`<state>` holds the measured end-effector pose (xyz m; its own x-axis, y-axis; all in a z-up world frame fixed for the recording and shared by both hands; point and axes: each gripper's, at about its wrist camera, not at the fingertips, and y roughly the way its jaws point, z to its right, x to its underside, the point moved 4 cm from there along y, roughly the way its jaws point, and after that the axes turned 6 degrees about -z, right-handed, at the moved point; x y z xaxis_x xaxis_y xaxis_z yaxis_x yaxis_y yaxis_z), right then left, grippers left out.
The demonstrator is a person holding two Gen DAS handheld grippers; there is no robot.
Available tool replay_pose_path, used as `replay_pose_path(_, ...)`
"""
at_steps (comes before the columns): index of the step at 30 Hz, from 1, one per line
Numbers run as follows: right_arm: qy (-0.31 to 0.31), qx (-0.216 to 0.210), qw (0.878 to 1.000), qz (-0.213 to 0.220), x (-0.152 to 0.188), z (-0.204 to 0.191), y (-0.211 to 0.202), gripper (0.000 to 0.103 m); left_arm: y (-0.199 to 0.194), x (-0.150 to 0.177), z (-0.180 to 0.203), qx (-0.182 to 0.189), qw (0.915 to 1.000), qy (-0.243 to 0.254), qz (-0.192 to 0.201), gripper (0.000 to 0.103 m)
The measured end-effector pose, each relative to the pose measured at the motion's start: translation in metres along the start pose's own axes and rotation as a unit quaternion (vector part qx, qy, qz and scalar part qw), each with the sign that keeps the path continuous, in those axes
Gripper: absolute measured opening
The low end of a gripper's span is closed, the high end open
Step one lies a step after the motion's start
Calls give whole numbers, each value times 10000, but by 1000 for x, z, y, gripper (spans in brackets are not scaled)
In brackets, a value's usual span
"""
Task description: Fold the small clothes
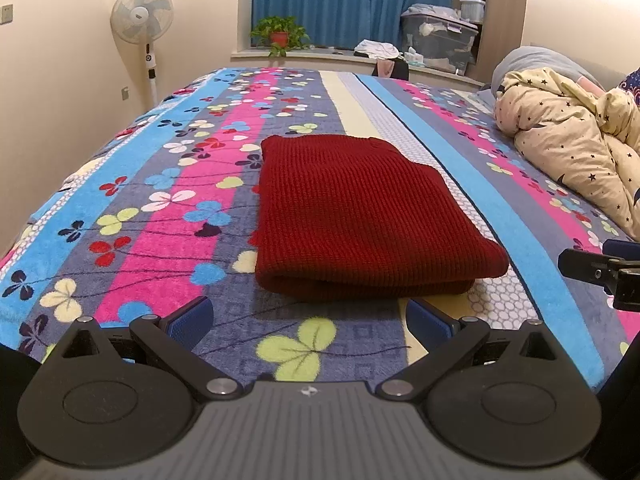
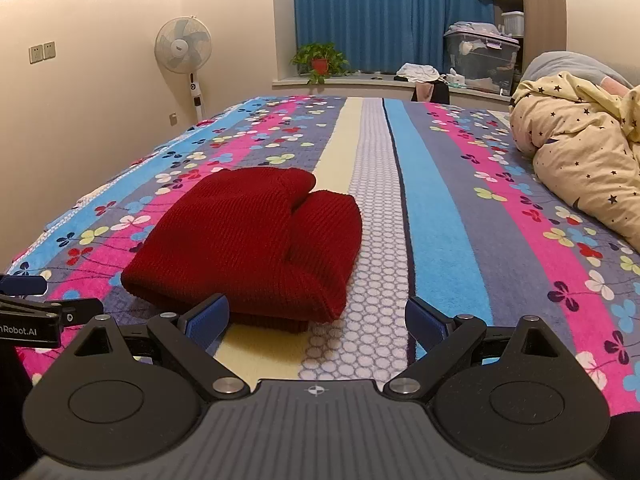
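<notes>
On the striped bedspread (image 1: 132, 216), folded red sweater (image 1: 360, 216), both grippers' jaws spread, empty.

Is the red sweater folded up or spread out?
Folded. The red sweater lies as a thick, layered bundle on the bed, with doubled edges showing in front.

A home bedroom: a bed (image 1: 120, 208) with rumpled duvet (image 1: 568, 140), standing fan (image 1: 143, 16), blue curtains (image 1: 340, 0).

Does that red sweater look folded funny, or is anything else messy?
A little. The red sweater lies folded on the blanket, but its far end splits into two uneven lumps rather than one straight edge. Both grippers, left and right, are open and hold nothing.
</notes>
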<state>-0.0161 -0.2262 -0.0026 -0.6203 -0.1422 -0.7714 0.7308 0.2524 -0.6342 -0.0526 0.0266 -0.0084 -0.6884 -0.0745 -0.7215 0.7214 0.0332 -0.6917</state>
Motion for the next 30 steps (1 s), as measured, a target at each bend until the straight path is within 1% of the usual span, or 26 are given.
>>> replay_pose_path(30,-34,-2,10000,-14,0,0,-1,95,-1,0,-2,8,10000,41,60,102)
